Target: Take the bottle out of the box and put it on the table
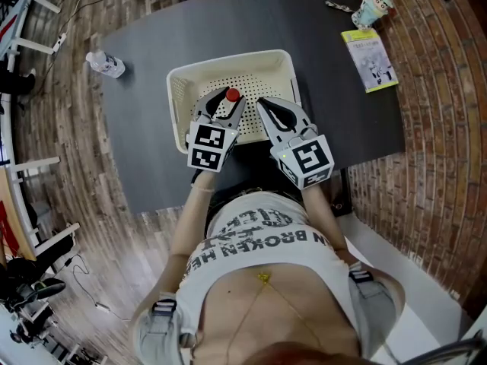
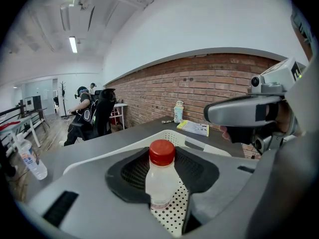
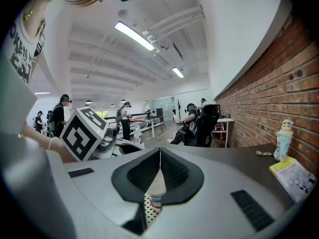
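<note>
Inside the box [image 1: 228,58], my left claw [image 1: 227,103] gapes around the upright bottle [image 2: 160,176] — an off-centre squeeze could tip it.

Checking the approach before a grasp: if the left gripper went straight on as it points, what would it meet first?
Most likely the red-capped bottle, which stands in the box between the left gripper's open fingers; how close it is can't be judged.

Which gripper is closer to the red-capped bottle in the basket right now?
Left. The left gripper has its jaws around the bottle; the right gripper sits beside it, jaws together.
</note>
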Action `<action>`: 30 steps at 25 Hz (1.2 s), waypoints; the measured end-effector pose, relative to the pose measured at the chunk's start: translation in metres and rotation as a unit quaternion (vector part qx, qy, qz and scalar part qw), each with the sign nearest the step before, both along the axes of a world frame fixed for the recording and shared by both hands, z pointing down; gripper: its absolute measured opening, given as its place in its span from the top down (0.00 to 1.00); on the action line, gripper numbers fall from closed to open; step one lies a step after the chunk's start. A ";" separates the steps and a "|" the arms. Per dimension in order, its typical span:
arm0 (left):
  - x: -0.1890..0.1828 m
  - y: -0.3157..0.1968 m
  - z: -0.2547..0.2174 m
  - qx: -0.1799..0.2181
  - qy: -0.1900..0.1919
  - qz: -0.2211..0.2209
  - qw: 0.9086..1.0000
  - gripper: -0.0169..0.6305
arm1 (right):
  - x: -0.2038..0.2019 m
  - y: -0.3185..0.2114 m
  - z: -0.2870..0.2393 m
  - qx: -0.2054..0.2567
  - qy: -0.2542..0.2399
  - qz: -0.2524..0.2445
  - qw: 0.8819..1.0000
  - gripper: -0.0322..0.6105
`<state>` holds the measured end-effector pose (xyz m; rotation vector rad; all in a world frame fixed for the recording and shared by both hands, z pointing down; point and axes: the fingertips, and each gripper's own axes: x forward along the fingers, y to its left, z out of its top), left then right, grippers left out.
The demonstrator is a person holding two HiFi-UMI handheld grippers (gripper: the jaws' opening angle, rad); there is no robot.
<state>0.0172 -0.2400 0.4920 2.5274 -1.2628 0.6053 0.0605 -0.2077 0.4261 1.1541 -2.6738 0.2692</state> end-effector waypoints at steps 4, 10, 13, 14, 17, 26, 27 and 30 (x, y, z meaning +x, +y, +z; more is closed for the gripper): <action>-0.001 0.001 0.002 -0.002 0.000 -0.001 1.000 0.73 | 0.000 0.001 0.000 -0.001 0.000 0.000 1.000 0.94; -0.003 0.003 0.004 -0.008 -0.001 -0.001 1.000 0.73 | -0.001 0.002 -0.002 0.001 0.000 -0.001 1.000 0.94; -0.002 0.003 0.003 -0.005 0.001 -0.001 1.000 0.73 | -0.001 0.003 -0.001 0.000 0.001 -0.001 1.000 0.94; -0.001 0.003 0.002 -0.002 0.002 0.000 1.000 0.73 | 0.000 0.004 -0.001 0.000 0.001 -0.001 1.000 0.94; 0.000 0.001 0.003 0.001 0.003 0.000 1.000 0.73 | 0.001 0.003 0.000 0.000 0.001 -0.001 1.000 0.94; 0.000 0.003 -0.001 0.002 -0.001 0.003 1.000 0.73 | 0.005 0.009 -0.003 0.002 0.001 -0.004 1.000 0.94; 0.000 0.003 -0.002 0.001 0.000 0.004 1.000 0.73 | 0.006 0.010 -0.004 0.003 0.001 -0.004 1.000 0.94; -0.001 0.004 -0.004 -0.003 0.002 0.005 1.000 0.73 | 0.008 0.013 -0.005 0.005 0.000 -0.004 1.000 0.94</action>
